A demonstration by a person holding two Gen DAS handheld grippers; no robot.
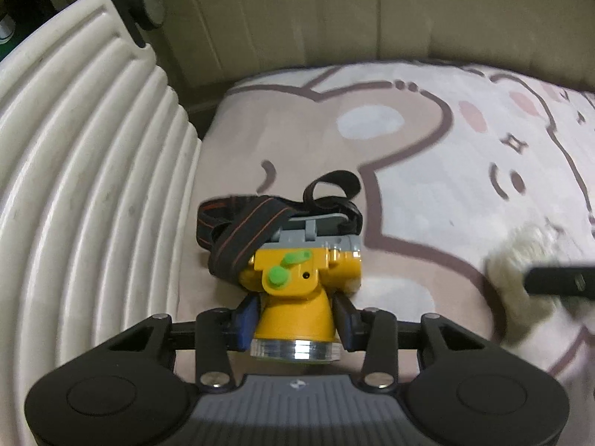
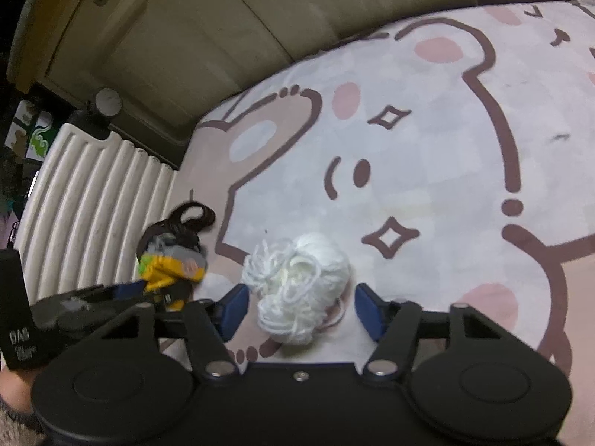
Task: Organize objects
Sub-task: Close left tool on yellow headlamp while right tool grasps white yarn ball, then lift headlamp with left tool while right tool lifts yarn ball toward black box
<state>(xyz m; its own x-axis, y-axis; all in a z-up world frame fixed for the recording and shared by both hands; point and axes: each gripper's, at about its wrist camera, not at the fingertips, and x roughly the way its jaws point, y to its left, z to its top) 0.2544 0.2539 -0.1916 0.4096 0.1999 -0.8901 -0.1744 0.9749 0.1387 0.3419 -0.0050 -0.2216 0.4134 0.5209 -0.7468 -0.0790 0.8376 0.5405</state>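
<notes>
My left hand-held gripper (image 1: 295,325) has its blue pads on the tapered neck of the yellow plastic headlamp with black elastic strap (image 1: 297,271), which lies on the bear-print bed cover (image 1: 427,193). The cone could squirt out forward. My right hand-held gripper (image 2: 299,306) straddles the loose white yarn ball (image 2: 297,282), jaws apart, not touching; strands may snag or unravel. Can't confirm firm pad contact left. Ribbed white board (image 1: 85,186) is cut off.

Glossy plastic headlamp (image 1: 297,290), fuzzy yarn (image 2: 297,290), soft cloth bedsheet (image 1: 427,193)
</notes>
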